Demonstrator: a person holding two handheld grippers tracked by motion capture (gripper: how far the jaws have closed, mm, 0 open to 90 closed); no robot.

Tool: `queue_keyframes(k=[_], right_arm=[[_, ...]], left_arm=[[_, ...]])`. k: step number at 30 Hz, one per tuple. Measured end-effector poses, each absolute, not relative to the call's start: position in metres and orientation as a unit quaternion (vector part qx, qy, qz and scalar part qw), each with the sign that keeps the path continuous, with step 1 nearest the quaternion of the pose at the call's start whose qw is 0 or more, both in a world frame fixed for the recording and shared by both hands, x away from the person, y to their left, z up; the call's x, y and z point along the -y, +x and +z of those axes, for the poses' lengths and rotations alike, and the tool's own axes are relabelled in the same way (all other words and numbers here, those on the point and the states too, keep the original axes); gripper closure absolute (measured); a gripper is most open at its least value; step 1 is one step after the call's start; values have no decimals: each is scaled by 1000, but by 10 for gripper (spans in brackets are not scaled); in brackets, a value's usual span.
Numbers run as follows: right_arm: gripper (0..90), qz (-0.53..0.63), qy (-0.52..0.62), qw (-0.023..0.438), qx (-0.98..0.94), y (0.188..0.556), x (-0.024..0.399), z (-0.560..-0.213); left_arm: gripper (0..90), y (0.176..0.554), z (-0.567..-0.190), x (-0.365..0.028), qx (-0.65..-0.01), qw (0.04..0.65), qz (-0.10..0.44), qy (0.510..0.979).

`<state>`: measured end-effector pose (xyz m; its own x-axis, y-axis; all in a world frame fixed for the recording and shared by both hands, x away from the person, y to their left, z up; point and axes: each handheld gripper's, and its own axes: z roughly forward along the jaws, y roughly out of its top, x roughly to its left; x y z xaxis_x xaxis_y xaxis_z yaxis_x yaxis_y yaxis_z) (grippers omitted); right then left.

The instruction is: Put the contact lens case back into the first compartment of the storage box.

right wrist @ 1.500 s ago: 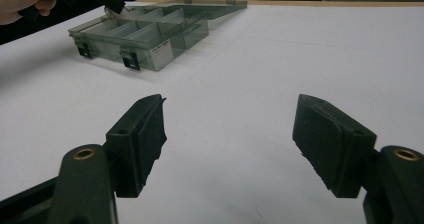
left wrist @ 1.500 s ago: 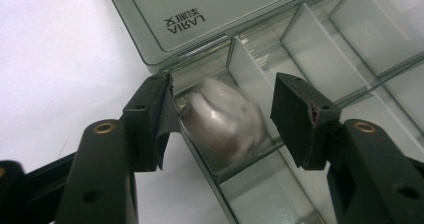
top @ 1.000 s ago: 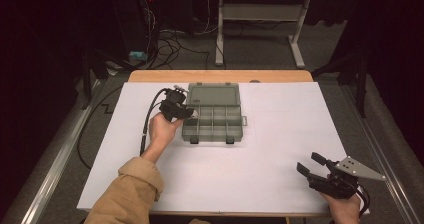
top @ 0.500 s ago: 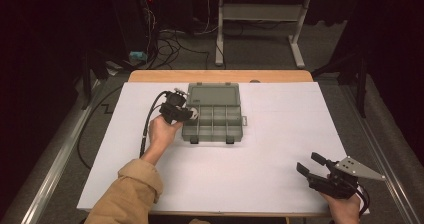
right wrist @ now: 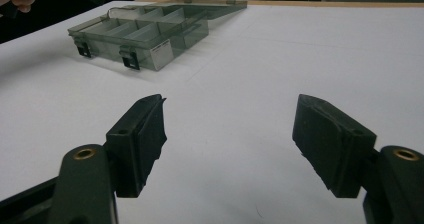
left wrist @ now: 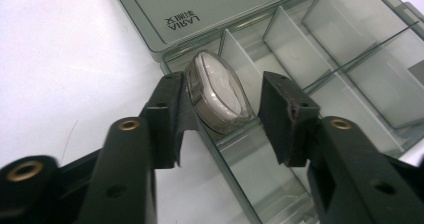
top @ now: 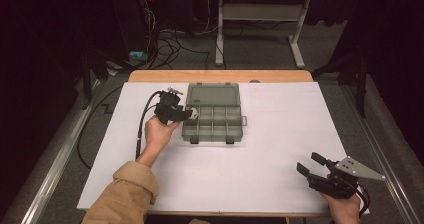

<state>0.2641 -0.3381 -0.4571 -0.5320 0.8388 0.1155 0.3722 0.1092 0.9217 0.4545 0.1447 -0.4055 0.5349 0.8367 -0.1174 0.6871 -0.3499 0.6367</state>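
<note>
Left hand-held gripper (left wrist: 222, 116): jaws spread, having just been opening; a small white object sits between them. One pad lies right against its side, the other stands clear, so nothing is pinched.
Left hand-held gripper, high view (top: 187, 115): held at the left end of the organizer box, tips over its nearest compartment.
White object (left wrist: 217, 91): smooth oval, pebble-like, white to pale grey with a darker seam running round its edge; glossy. It stands on edge, tilted, in the end compartment of the box, leaning at the box's near wall.
Object to gripper: between the two black pads, nearer the left-hand one in the left gripper view.
Organizer box (top: 212, 126): smoky translucent plastic, rectangular, split by thin dividers into several compartments; two dark latches on the front wall.
Lid (left wrist: 210, 6): hinged back flat on the desk, same smoky plastic, small printed lettering near its edge.
Right hand-held gripper (right wrist: 227, 134): jaws wide apart, nothing between them; held low above the near right of the desk, well apart from the box.
Desk (top: 280, 134): covered in plain white matte sheet, wooden edge at the far side.
Gripper pads: matte black, blocky, chipped at the edges.
</note>
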Motion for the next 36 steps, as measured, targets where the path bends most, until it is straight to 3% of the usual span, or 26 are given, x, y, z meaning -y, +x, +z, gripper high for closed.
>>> queue_keyframes(k=[7, 18, 36], right_arm=[[292, 513, 427, 227, -709, 264, 338, -457], [292, 513, 428, 226, -709, 264, 338, -457], [292, 513, 428, 226, -709, 264, 338, -457]], left_arm=[[443, 449, -404, -154, -472, 342, 97, 807], [389, 434, -404, -160, -466, 357, 119, 801], [387, 408, -403, -166, -439, 382, 142, 801]])
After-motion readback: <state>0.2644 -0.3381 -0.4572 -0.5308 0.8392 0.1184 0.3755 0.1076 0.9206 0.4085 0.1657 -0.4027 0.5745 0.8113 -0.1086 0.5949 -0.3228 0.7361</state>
